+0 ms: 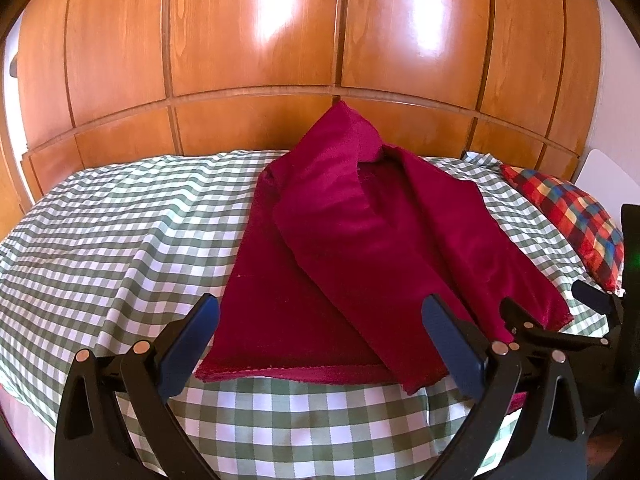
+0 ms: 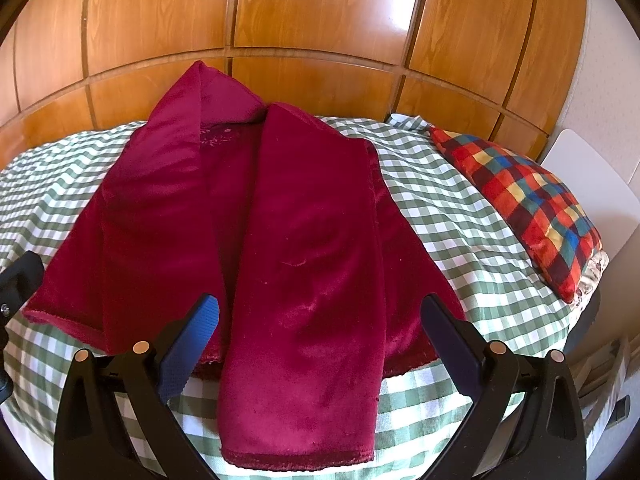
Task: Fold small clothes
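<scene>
On the bed, near its front edge: a dark red velvety cloth, partly folded, lies on the green-and-white checked bedspread.
Landmark: the red cloth; every place below is told from it.
Cloth shape: a flat lower layer with two long flaps turned inward over it; the flaps meet in a raised peak at the far end, toward the wooden panelled wall.
Cloth front hem: the right flap hangs past the lower layer's hem toward the bed's front edge, clearest in the right wrist view.
Left gripper: hovers just in front of the cloth's front hem, jaws spread wide, nothing between them; the blue pads stand to either side of the hem.
Right gripper: in front of the overhanging flap, jaws spread wide and holding nothing; the flap shows between the two fingers, and whether they touch it I cannot tell.
Right gripper seen from the left: its black frame sits at the cloth's right front corner.
Pillow: red, blue and yellow checked, well apart to the right of the cloth, on the bedspread.
Behind the cloth: glossy wooden panels with bright window glare.
</scene>
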Demonstrator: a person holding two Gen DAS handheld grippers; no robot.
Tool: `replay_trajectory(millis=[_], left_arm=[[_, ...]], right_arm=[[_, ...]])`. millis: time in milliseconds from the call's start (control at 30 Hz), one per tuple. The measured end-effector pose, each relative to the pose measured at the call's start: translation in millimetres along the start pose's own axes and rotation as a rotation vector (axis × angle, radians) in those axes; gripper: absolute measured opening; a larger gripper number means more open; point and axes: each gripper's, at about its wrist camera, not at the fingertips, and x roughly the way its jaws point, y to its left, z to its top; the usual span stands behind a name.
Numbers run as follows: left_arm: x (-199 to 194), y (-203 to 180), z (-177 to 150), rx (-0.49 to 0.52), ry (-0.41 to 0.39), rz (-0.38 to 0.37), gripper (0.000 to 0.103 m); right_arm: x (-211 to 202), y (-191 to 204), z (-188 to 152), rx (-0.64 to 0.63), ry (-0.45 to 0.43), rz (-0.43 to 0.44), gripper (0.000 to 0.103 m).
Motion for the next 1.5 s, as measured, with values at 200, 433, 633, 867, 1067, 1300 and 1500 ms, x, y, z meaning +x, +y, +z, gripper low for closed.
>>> replay_trajectory(millis=[200,433,633,867,1067,1300,1500], left_arm=[[8.3,2.7,-1.7,-0.013,0.038,-0.02,0.1],[20.4,2.5,-0.8,-0.023,0.075,-0.062,0.1],[43.2,-26.0,5.1,0.091,0.132,-0.128,0.073],[92.9,-67.1,-4.8,0.253,0.241,-0.16,0.069],[101.6,-60.9,-8.5,0.247,0.25,-0.22,0.002],[64.0,14.5,45.4,0.006,0.131,-0.343,0.002],[52.5,136.6,101.8,-0.234,-0.016,-0.124,0.002]], right_arm=[[3.8,-5.8,2.0,0.001,0.004,0.018,0.1],[16.1,-50.6,-0.1,0.085,0.04,0.015,0.1],[25.8,-77.4,3.8,0.136,0.064,0.087,0.076],[65.6,-47.6,27.7,0.094,0.142,0.29,0.067],[106.1,-6.3,24.0,-0.027,0.222,0.335,0.049],[77.2,-37.2,47.3,-0.043,0.16,0.391,0.006],[70.2,-116.0,90.9,0.054,0.053,0.211,0.006]])
